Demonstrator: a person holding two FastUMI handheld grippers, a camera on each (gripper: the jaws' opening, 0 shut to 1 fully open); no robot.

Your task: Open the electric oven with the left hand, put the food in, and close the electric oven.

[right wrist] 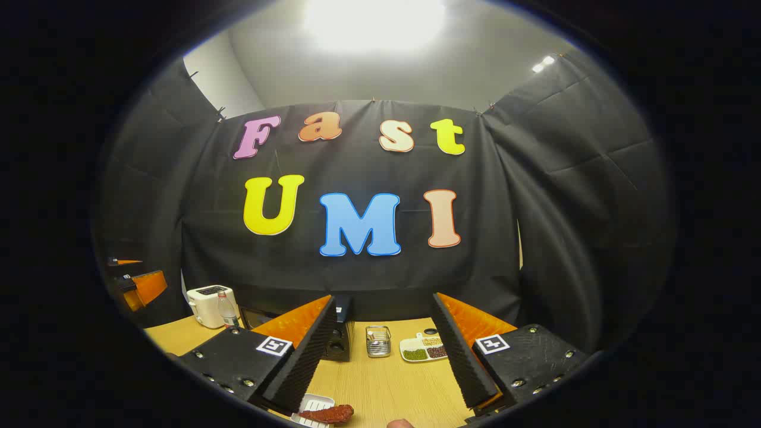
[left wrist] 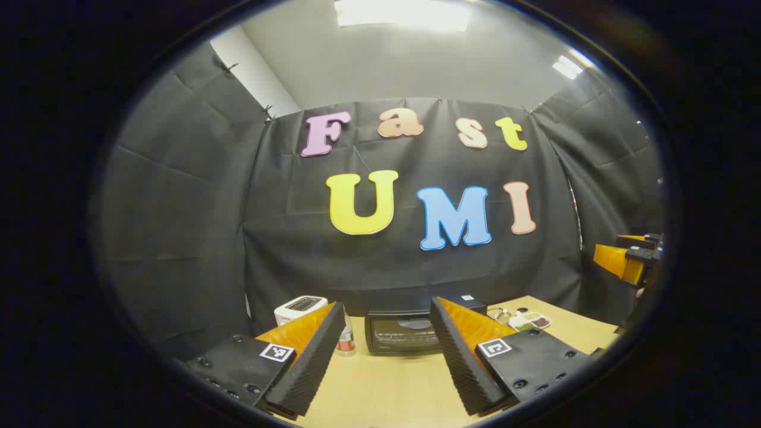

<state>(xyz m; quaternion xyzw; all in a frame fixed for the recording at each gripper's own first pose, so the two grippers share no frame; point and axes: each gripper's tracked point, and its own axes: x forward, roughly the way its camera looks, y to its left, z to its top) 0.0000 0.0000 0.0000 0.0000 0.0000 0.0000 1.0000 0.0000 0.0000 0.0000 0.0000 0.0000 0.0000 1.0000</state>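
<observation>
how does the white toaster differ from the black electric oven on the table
The toaster is white and upright, with its slots on top; the electric oven is black, low and wide, with a glass door in front, closed. The toaster stands to the oven's left in the left gripper view. Both sit at the back of the wooden table.

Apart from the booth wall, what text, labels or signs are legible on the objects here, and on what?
No words are readable.
On the left gripper and right gripper: square markers, coded patterns, not words.
On the oven: a small sticker, too small to read.
On the bottle: a label, blurred.
</observation>
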